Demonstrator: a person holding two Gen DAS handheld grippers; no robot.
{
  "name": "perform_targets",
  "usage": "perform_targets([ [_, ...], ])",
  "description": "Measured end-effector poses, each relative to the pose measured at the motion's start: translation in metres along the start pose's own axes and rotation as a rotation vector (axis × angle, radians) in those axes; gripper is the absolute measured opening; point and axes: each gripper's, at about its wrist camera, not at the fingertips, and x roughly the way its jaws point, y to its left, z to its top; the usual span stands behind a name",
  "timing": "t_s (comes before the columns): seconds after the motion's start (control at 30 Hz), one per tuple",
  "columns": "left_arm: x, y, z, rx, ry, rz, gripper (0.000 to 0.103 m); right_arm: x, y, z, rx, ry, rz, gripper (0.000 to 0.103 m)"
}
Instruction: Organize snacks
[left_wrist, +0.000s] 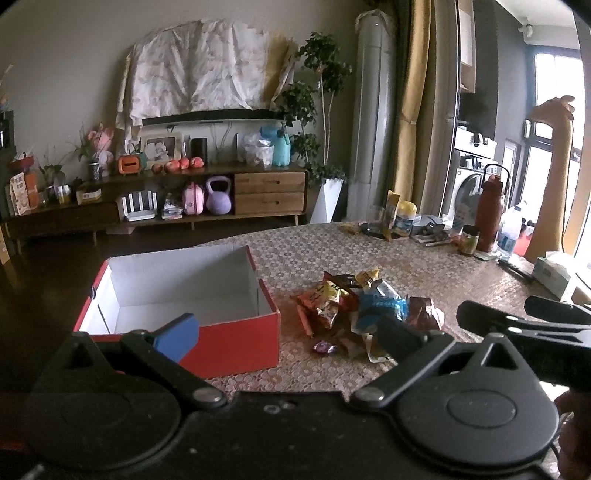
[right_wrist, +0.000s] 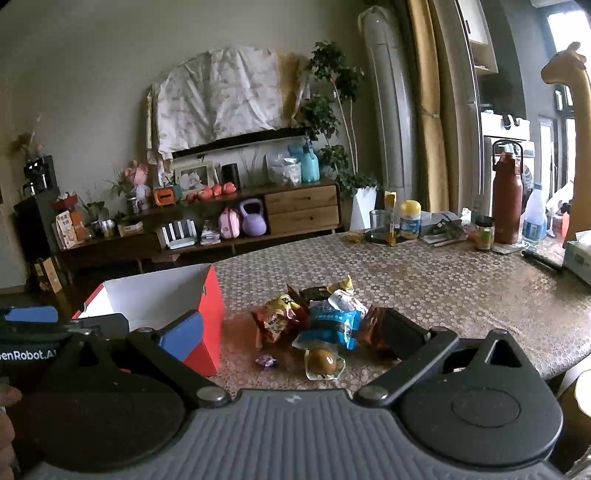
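A red box (left_wrist: 236, 343) with a white inside stands open and empty on the table's left; it also shows in the right wrist view (right_wrist: 212, 317). A pile of snack packets (left_wrist: 354, 302) lies to its right: orange, yellow, brown and a blue-white packet (right_wrist: 332, 325), a clear pack with a brown egg (right_wrist: 322, 362), a small purple candy (right_wrist: 266, 362). My left gripper (left_wrist: 286, 334) is open and empty, in front of box and pile. My right gripper (right_wrist: 295, 332) is open and empty, in front of the pile. The right gripper shows in the left wrist view (left_wrist: 524, 321).
At the table's far side stand a glass (right_wrist: 378, 221), a yellow-lidded jar (right_wrist: 410, 219), a brown flask (right_wrist: 506, 199), a plastic bottle (right_wrist: 533, 221) and a tissue box (right_wrist: 578, 258). A patterned cloth (right_wrist: 424, 284) covers the table. A TV cabinet (right_wrist: 221, 221) stands behind.
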Motion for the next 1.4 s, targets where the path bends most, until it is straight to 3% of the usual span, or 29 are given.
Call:
perform_targets([
  [0.43, 0.004, 0.0, 0.0, -0.008, 0.004, -0.018, 0.103, 0.003, -0.005, -0.003, 0.022, 0.012, 0.018, 0.103],
  [0.7, 0.026, -0.004, -0.001, 0.009, 0.05, -0.036, 0.103, 0.019, -0.021, -0.008, 0.022, 0.038, 0.001, 0.103],
  [0.97, 0.064, -0.008, -0.004, 0.019, 0.118, -0.014, 0.103, 0.049, -0.054, -0.017, 0.032, 0.091, -0.023, 0.103],
  [1.4, 0.127, -0.052, 0.007, 0.05, 0.179, -0.132, 0.103, 0.126, -0.115, -0.019, -0.087, 0.161, -0.081, 0.103],
])
